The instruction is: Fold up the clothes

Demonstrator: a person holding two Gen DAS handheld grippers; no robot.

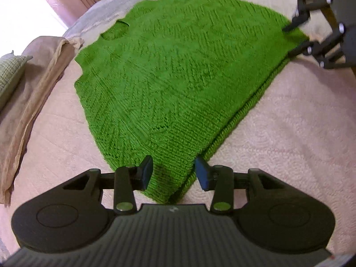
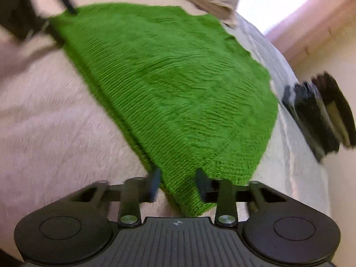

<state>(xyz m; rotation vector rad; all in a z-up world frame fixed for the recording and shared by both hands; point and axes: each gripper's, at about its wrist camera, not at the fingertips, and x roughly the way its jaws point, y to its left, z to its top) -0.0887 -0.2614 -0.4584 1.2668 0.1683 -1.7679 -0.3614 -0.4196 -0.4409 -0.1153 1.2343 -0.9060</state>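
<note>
Straddling opposite hem corners of the green knitted sweater [image 1: 178, 66], left gripper [image 1: 174, 173] and right gripper [image 2: 178, 183] stand parted, apparently unclamped, positioned for folding.

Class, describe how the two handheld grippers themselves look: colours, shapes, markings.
The left gripper and right gripper are matte black: ribbed centre plate with a small crosshair mark, rounded side lobes with circular discs, silver pivot screws, and dark blue-black rectangular finger pads.

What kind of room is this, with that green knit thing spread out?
Most likely a bedroom: the green sweater lies on a pink bedspread, with a pillow and a folded beige blanket to one side, and bright daylight behind.
</note>
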